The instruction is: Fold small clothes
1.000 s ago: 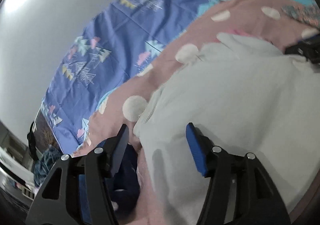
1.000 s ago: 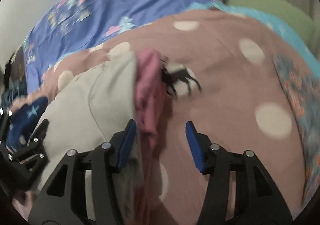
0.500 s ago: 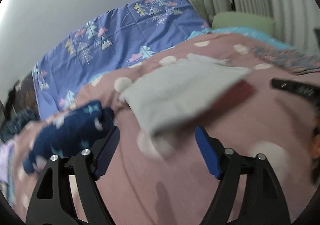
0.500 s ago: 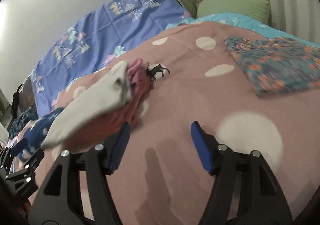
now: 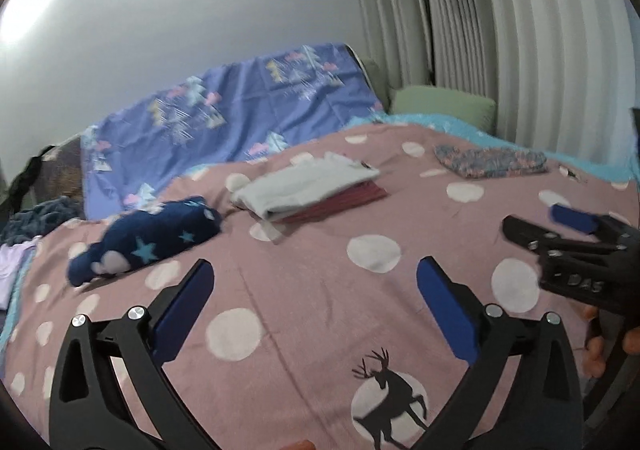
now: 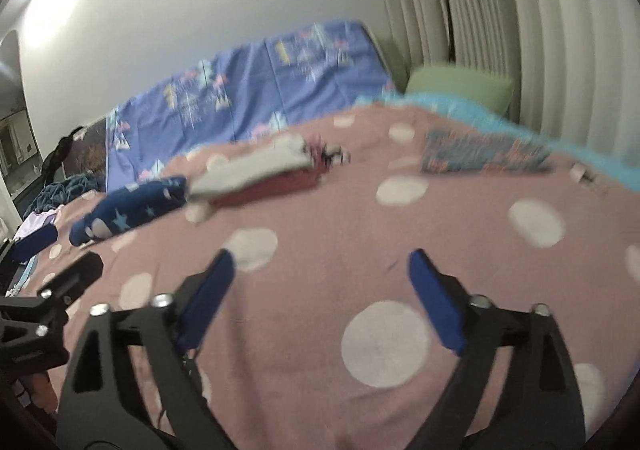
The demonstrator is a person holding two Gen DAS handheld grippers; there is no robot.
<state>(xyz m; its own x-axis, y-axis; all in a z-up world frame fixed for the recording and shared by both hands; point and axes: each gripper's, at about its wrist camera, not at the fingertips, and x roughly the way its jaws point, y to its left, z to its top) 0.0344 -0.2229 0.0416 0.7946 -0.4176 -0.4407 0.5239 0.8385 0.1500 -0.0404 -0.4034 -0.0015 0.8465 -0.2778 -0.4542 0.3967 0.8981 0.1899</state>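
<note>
**Both grippers wide apart, folded pile lying on the bed**

The left gripper (image 5: 312, 314) is hovering over the pink dotted bedspread (image 5: 304, 290) with its blue pads spread wide – its jaws have just been opening, and nothing is sitting between them. The right gripper (image 6: 320, 290) is showing the same picture: jaws that have just been opening, pads standing far apart, only bedspread between them. In the left wrist view the right gripper is also showing at the right edge, with fingers of the person's hand (image 5: 596, 346) partly visible beneath it.

The folded grey garment (image 5: 304, 186) is lying well ahead of both grippers, resting on top of a dark red folded piece (image 5: 352, 200) – 2 layers stacked, apart from either gripper. Just to its left a navy star-print garment (image 5: 148, 238) is lying bunched up. Further right, near the teal edge of the bedding, a folded floral piece (image 5: 492, 162) is lying flat. A purple patterned sheet (image 5: 240, 114) is covering the far side by the wall, and a green pillow (image 5: 444, 106) is sitting beside the curtain
</note>
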